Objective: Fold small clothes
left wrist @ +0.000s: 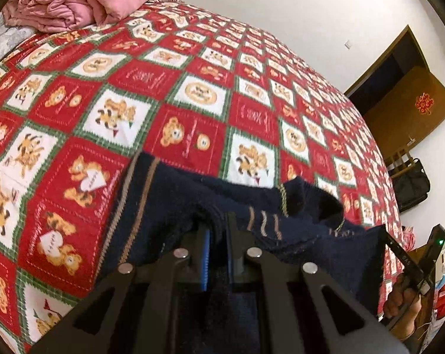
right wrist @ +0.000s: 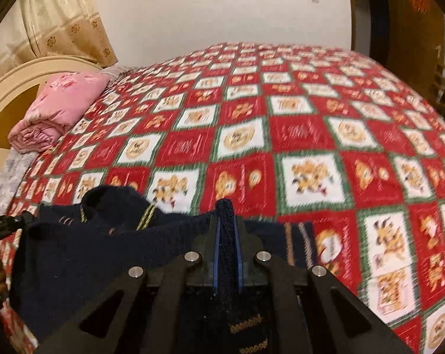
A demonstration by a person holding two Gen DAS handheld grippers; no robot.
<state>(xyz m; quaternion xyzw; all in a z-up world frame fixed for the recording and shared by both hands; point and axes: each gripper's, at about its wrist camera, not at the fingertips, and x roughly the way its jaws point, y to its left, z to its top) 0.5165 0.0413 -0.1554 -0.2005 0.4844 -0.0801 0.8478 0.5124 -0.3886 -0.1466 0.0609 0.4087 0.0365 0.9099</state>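
The left gripper (left wrist: 218, 230) is pinched tight on a fold of the dark blue sweater (left wrist: 169, 206). The right gripper (right wrist: 227, 221) is pinched on another fold of the same sweater (right wrist: 104, 247), with the cloth squeezed between its blue pads. The sweater is held between the two grippers, near the close edge of the bed. Its long side runs left to right from one gripper to the other. One end with tan stripes hangs down on the bedspread (left wrist: 193, 88), and a cuff with a thin yellow-green line pokes up toward the far side. The sweater looks knitted, soft and bumpy, with thin tan wavy lines.

The bedspread is a grid of red and white squares with green edges and little bears. Far off on the left lies a pink blanket (left wrist: 75, 3), rolled and puffy, beside a round cream headboard (right wrist: 13, 85). A brown door (left wrist: 408, 94) stands at the far right.
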